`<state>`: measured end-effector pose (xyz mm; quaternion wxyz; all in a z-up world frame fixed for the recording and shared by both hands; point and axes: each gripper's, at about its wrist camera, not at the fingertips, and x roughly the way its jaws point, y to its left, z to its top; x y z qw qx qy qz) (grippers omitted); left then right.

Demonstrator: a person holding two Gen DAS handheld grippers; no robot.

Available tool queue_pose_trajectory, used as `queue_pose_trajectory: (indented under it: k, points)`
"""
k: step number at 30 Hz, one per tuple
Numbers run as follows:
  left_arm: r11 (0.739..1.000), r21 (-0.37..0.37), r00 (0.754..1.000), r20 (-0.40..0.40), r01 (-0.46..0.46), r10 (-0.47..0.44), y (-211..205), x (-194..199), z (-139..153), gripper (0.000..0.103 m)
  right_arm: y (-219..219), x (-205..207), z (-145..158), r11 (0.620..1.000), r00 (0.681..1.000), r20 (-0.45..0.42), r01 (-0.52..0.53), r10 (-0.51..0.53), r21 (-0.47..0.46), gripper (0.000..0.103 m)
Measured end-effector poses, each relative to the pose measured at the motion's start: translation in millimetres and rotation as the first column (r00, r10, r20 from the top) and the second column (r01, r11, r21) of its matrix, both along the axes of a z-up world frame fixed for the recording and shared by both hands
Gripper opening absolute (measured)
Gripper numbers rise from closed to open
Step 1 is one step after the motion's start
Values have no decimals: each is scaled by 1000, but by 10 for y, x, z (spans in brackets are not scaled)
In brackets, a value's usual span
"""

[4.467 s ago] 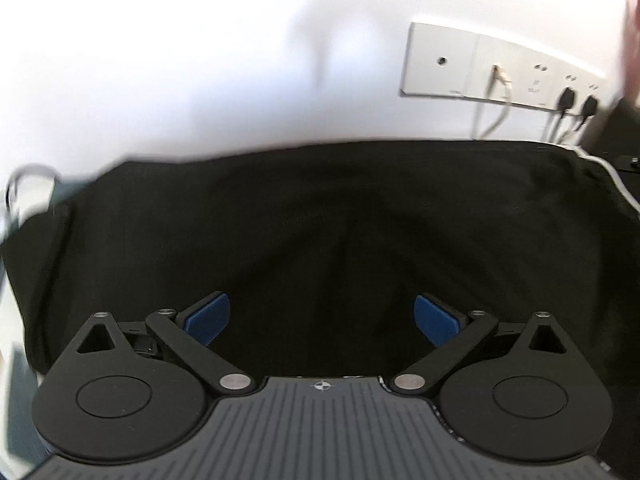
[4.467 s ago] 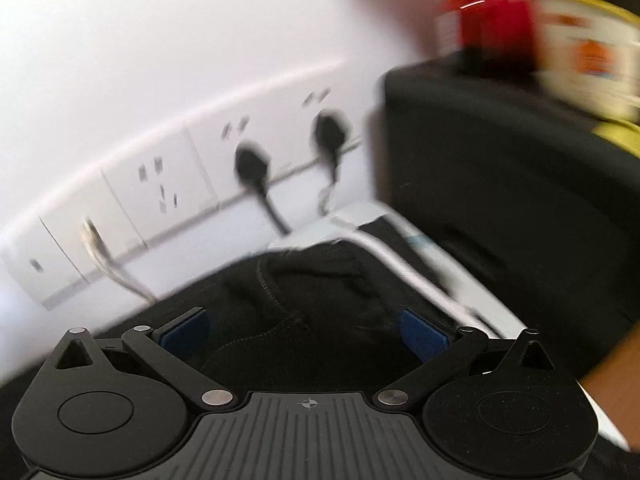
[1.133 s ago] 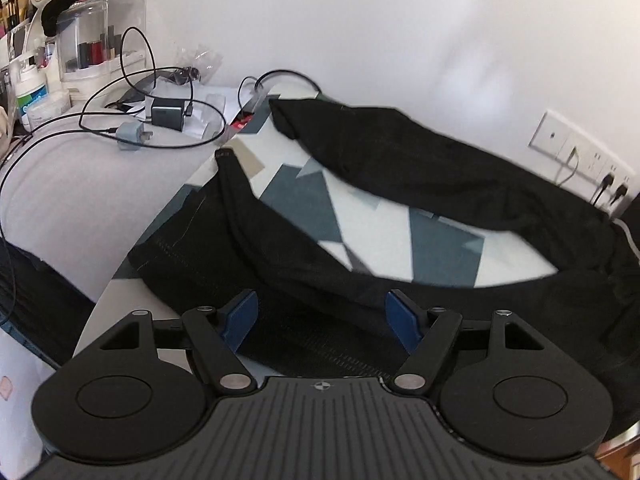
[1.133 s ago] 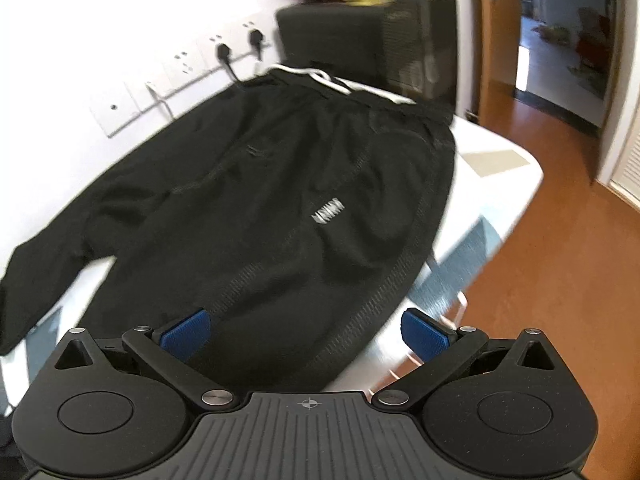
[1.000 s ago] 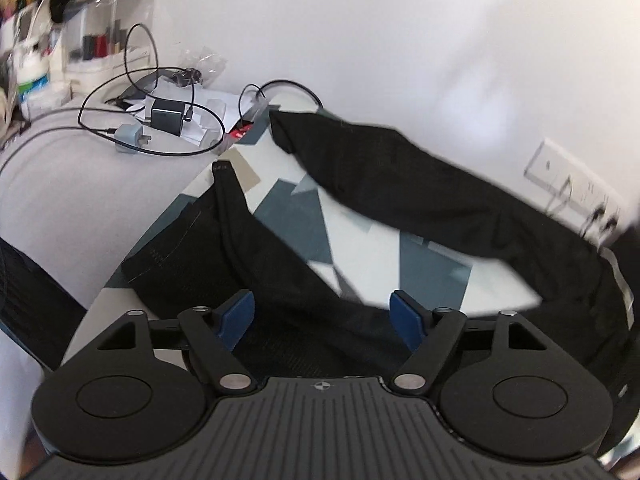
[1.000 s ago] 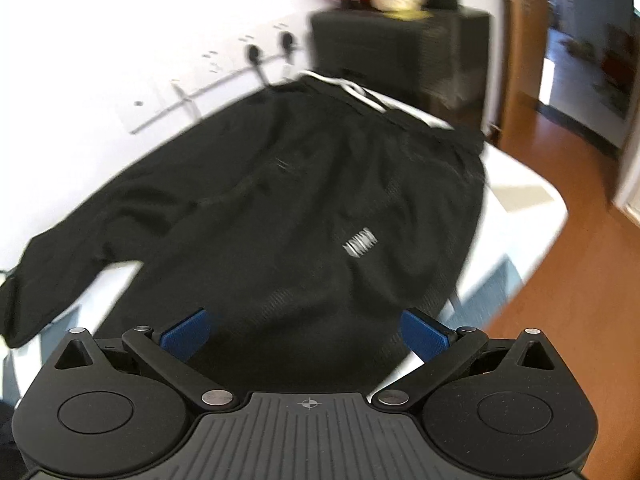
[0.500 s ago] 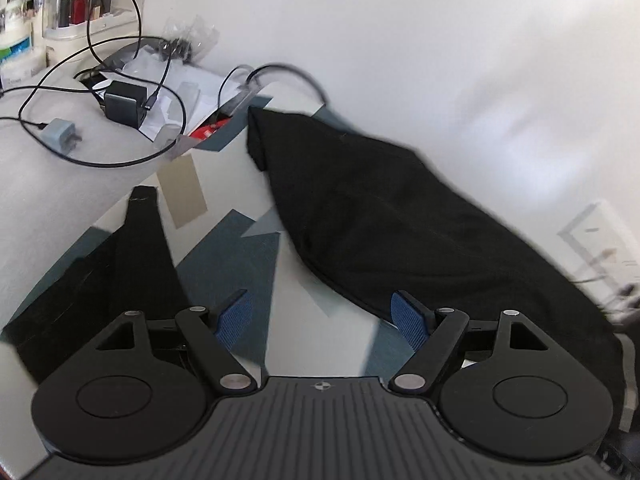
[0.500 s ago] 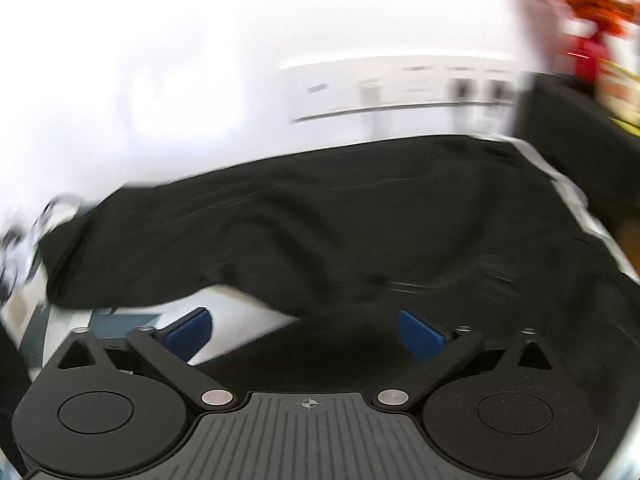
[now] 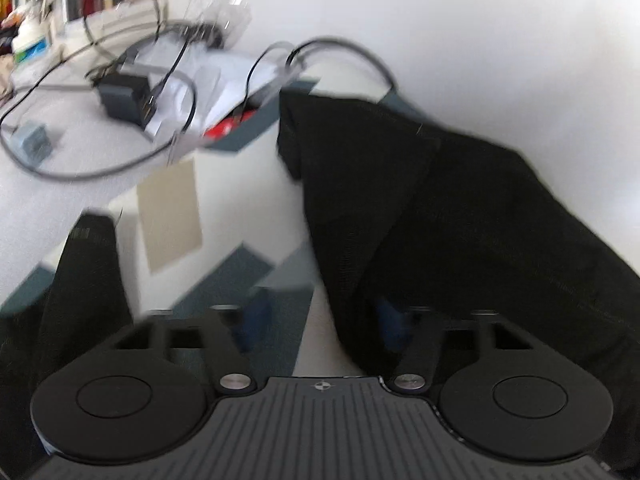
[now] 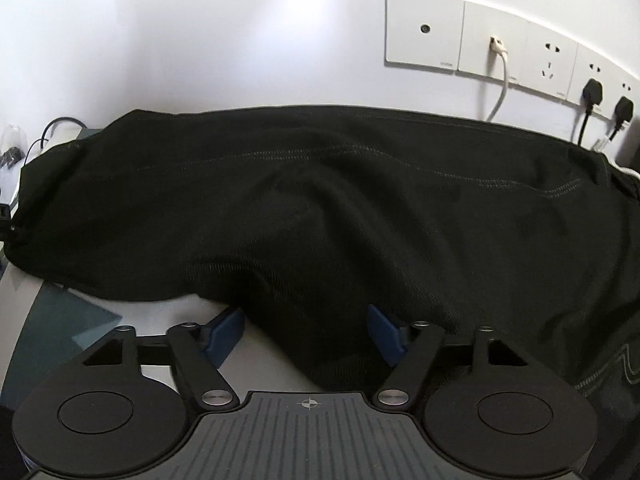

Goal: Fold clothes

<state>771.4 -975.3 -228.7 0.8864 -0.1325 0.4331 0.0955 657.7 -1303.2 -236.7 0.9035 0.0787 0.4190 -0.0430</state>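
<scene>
White wall backs the patterned table, where black trousers lie spread along the wall. Left gripper and right gripper hover over the cloth, fingers wide apart, gripping nothing.

Trousers: black, with faint grey stitch lines.
Tabletop: white ground, geometric patches in slate blue-grey and beige.
Left gripper: black body, ribbed dark grey centre, blue pads, blurred.
Right gripper: black body, ribbed grey centre, blue pads, silver pivot pins.
Wall: plain white.
Socket panels: white, far right; one white cable, two black plugs.
Cables: black and grey, far left.
Adapter: dark grey-black.
Small plug: pale grey-blue.
</scene>
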Motion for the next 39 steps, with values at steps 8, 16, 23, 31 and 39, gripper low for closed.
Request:
queue_pose_trajectory:
  k: [8, 16, 23, 31, 39]
  points:
    - [1000, -9, 999, 38, 28, -27, 253, 195, 59, 6, 123, -324, 106, 999, 1000, -10, 28, -27, 39, 12]
    - [995, -23, 995, 27, 101, -101, 449, 240, -37, 11, 394, -404, 240, 994, 997, 13, 70, -71, 78, 80]
    - [992, -12, 992, -5, 128, -128, 509, 264, -20, 32, 448, -255, 232, 974, 973, 60, 222, -225, 44, 99]
    - [983, 16, 982, 38, 186, -186, 442, -157, 518, 88, 298, -377, 353, 900, 900, 58, 426, -431, 90, 102]
    - [872, -45, 873, 15, 488, -488, -283, -775, 655, 98, 78, -1131, 604, 789, 785, 88, 615, -613, -1, 102]
